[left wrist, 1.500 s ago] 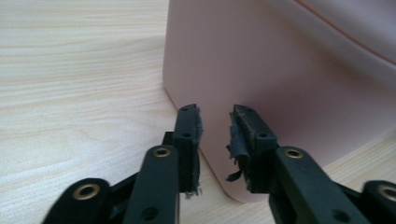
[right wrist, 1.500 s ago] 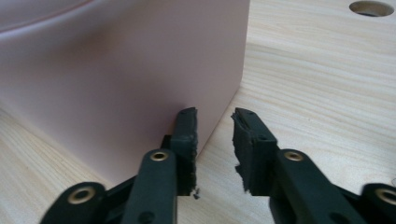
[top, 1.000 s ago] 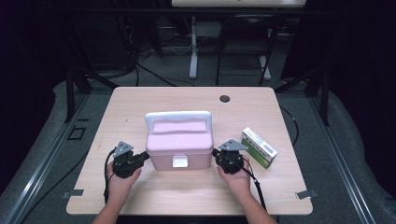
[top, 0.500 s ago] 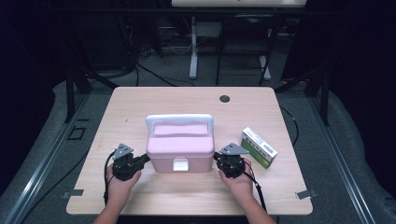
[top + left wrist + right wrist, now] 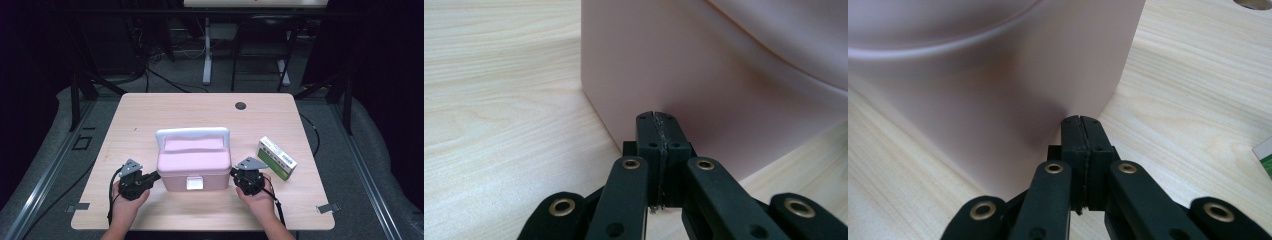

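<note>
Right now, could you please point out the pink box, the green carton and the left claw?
pink box (image 5: 194, 161), high view, lid top.
green carton (image 5: 276, 158), high view, white top face.
left claw (image 5: 658, 131), left gripper view, shut tips.

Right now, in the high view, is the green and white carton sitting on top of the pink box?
No, the green and white carton lies flat on the table, off to the right of the pink box.

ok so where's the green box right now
In the high view the green box lies on the table's right side, just right of the pink case and just beyond the right tool.
</note>
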A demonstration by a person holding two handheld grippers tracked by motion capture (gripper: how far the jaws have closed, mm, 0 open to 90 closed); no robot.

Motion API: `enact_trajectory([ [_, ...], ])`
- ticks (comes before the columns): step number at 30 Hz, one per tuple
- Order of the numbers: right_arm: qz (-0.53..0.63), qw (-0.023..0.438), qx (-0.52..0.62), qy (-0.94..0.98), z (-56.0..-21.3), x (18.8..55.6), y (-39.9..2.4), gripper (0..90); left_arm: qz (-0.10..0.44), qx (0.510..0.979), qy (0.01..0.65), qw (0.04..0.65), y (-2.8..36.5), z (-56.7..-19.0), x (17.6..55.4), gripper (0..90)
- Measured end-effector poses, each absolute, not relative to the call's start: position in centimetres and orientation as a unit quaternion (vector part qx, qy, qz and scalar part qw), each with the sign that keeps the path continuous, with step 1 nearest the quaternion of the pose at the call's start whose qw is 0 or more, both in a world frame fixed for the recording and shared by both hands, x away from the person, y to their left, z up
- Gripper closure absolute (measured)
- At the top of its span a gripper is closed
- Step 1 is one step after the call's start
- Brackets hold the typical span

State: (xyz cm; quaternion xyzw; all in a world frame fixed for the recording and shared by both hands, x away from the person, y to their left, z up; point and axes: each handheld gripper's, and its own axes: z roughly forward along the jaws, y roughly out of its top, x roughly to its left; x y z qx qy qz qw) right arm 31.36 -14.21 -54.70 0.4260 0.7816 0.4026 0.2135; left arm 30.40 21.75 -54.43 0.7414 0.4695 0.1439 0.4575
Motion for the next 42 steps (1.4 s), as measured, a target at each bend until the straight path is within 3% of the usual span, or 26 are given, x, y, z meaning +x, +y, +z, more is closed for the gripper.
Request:
enact_trajectory([
  [42,0.387,0.194,0.413,0.801,-54.2,24.4,-15.3,90.0,0.115,0.763,0.448,0.453,21.5,-54.1,25.0,90.0],
])
